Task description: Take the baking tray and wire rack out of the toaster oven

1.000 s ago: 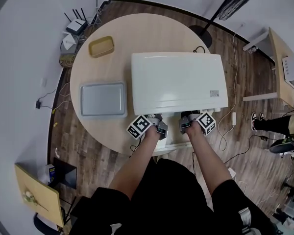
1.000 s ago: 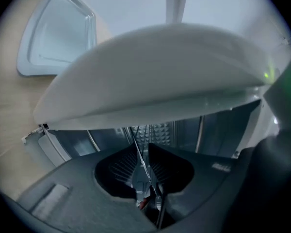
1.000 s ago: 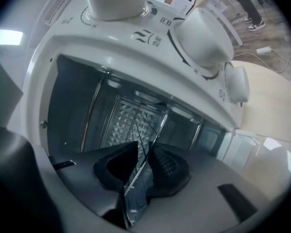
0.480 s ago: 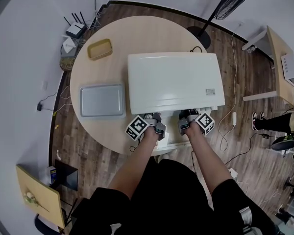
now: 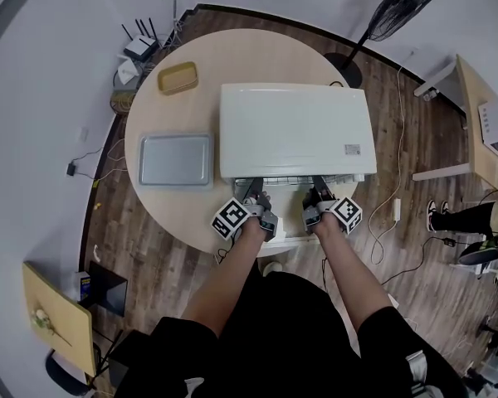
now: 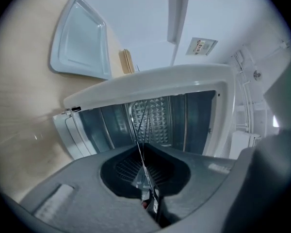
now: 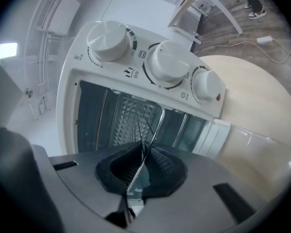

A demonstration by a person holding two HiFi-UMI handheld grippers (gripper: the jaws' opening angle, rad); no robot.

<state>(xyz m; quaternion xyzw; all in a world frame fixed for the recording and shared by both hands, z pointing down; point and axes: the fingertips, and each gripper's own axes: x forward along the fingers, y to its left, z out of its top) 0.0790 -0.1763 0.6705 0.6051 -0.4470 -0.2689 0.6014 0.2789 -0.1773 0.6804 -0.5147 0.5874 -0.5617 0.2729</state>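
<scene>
Wire rack (image 5: 284,181) (just clamped): left tool (image 5: 252,195), right tool (image 5: 316,192).

Bright, even room light left a soft sheen on the white metal toaster oven (image 5: 295,131), its cavity was dim, fisheye distortion bent all edges, and both gripper views' nearest foreground was blurred.

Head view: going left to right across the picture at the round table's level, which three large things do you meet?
grey tray → white toaster oven → wooden desk
</scene>
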